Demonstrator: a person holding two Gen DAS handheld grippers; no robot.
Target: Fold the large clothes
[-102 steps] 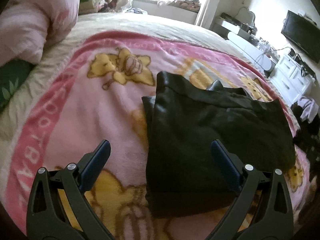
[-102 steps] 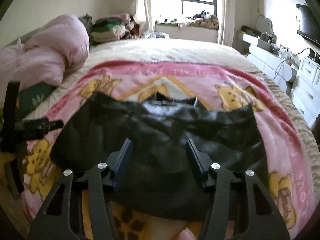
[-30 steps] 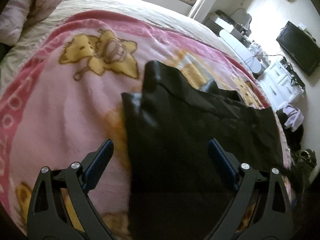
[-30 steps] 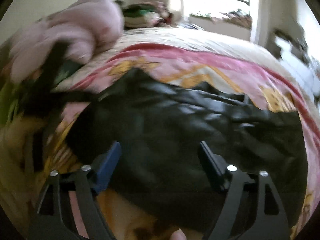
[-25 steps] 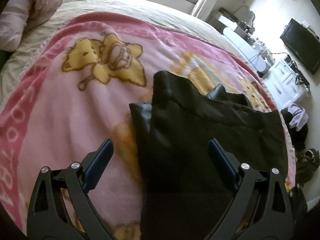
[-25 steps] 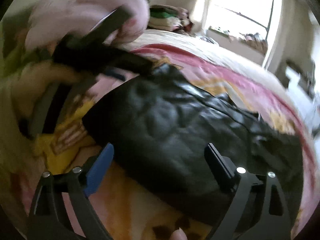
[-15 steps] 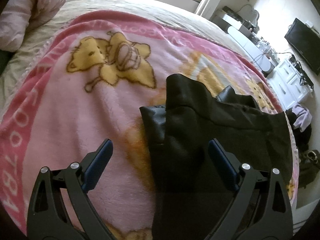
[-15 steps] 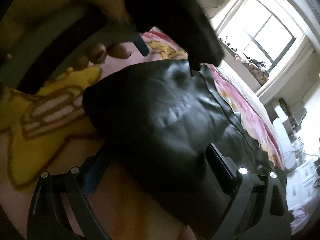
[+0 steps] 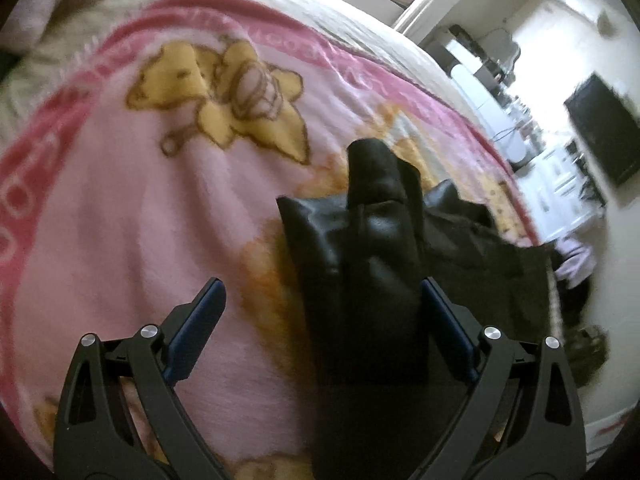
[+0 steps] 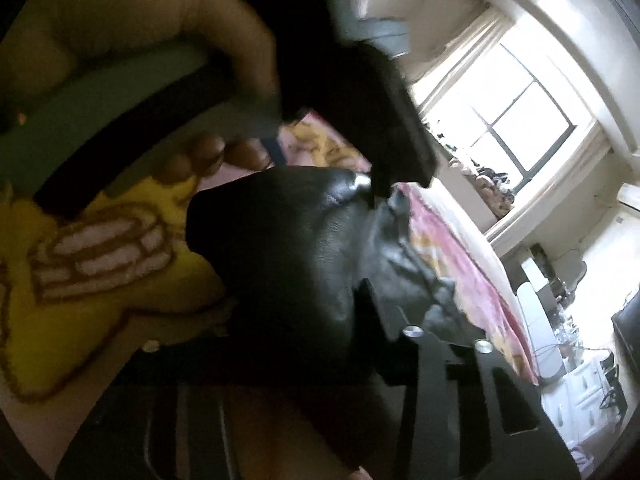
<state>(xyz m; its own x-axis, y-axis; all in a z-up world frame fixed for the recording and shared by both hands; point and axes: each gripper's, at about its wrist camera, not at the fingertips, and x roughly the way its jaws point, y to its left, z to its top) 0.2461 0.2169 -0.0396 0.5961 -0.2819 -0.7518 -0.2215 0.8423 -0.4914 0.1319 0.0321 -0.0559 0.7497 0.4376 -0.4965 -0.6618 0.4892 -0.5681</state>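
Note:
A black leather-like garment [image 9: 372, 248] lies folded on a pink cartoon blanket [image 9: 120, 208] on a bed. My left gripper [image 9: 320, 304] is open; its jaws straddle the garment's near left part, which bulges up between them. In the right wrist view the garment [image 10: 304, 264] fills the middle. My right gripper [image 10: 280, 328] is tilted and low at the garment's near edge; its right finger [image 10: 380, 320] lies on the fabric and its left finger is hidden in shadow. The left gripper and the hand holding it [image 10: 200, 80] loom at the top left of that view.
A pink quilt [image 9: 24, 12] lies at the bed's far left. A window sill with clutter [image 10: 492, 188] is beyond the bed. White drawers [image 9: 568, 184], a dark TV [image 9: 604, 128] and clothes on the floor [image 9: 572, 256] are to the right.
The garment's left edge has been bunched up into a ridge between the left jaws. The right gripper has swung low and left, close under the left gripper, and tilted.

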